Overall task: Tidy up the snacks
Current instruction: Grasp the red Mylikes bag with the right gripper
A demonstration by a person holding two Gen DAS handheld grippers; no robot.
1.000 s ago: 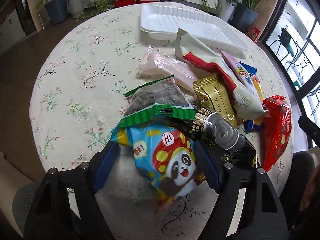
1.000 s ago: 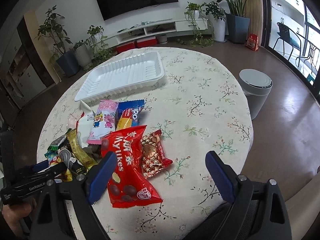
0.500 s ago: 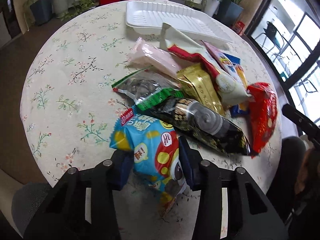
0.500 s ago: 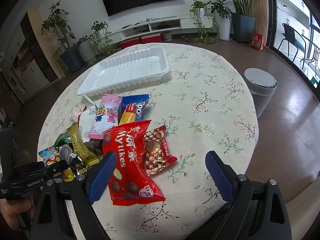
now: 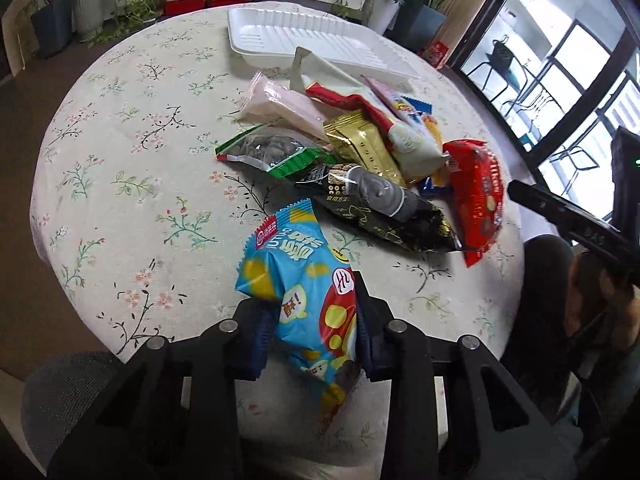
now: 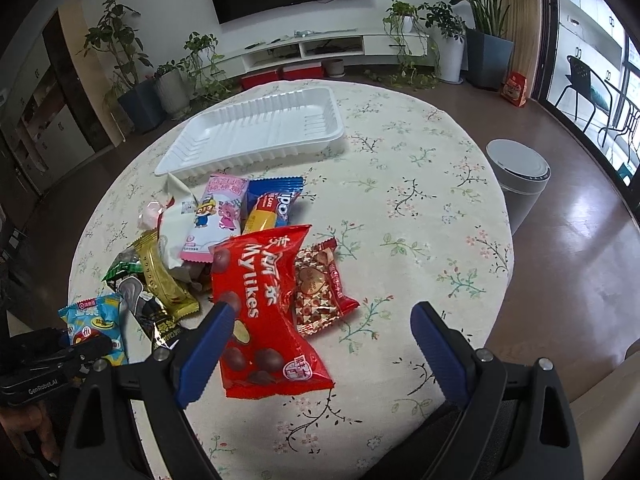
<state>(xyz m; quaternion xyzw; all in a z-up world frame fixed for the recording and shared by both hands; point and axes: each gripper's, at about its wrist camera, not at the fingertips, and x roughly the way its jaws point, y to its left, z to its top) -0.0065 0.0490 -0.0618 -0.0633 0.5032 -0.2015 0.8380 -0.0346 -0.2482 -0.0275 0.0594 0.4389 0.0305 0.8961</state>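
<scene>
My left gripper (image 5: 310, 330) is shut on a blue panda snack bag (image 5: 302, 276) and holds it just above the near table edge; the bag also shows in the right wrist view (image 6: 96, 326). A pile of snacks lies mid-table: a black bag (image 5: 384, 208), a gold bar (image 5: 360, 146), a green-edged nut bag (image 5: 268, 152), a pink bag (image 5: 280, 104). My right gripper (image 6: 322, 344) is open and empty over a red Mylikes bag (image 6: 260, 300). A white tray (image 6: 256, 132) lies empty beyond the pile.
The round table has a floral cloth (image 6: 420, 220). A small red candy pack (image 6: 320, 288), a blue Tipo pack (image 6: 272, 204) and a pink cartoon pack (image 6: 216, 216) lie by the red bag. A grey bin (image 6: 520, 176) stands on the floor at right.
My left gripper closed on the blue panda bag and pulled it back out of the pile toward the near edge. My right gripper stayed open and nearly still.
</scene>
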